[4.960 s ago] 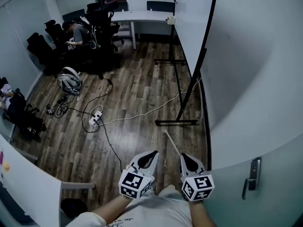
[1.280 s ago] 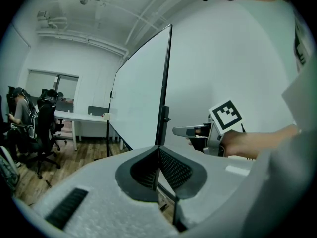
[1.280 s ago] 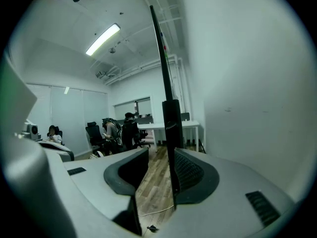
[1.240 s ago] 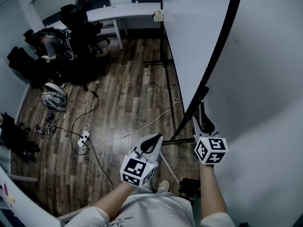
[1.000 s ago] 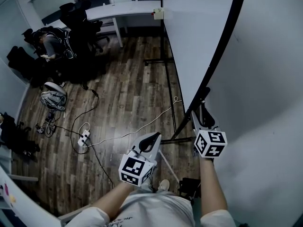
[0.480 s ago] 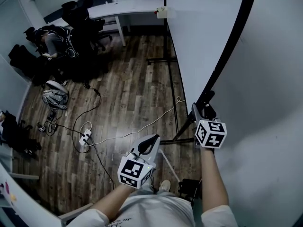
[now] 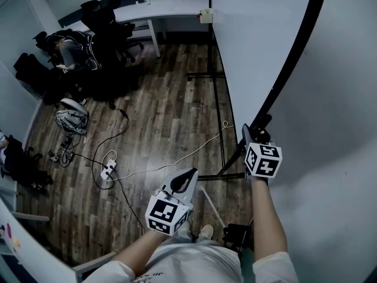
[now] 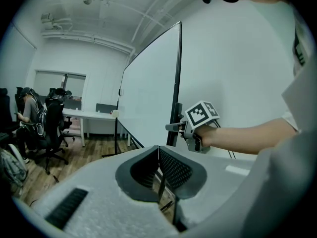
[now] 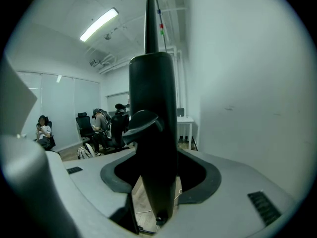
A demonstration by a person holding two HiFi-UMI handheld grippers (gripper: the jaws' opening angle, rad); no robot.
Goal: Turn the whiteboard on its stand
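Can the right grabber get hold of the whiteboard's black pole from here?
Probably yes. The right gripper has just been opening its jaws, and the black pole stands between them, with nothing else in the way. It only needs to close.

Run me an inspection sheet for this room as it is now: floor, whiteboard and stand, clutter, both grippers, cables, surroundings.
Surface: wood plank floor.
Job's things: whiteboard upright on its black stand, close to the wall on the right.
Clutter: pale bag-like bundle and thin pale rod on the floor.
Grippers: left gripper shut, empty, clear of the stand; right gripper open, jaws just opened, stand post between them, pads not pressing.
Cables: white cable and black cable cross the floor by a power strip.
Surroundings: white desk, office chairs, a seated person.
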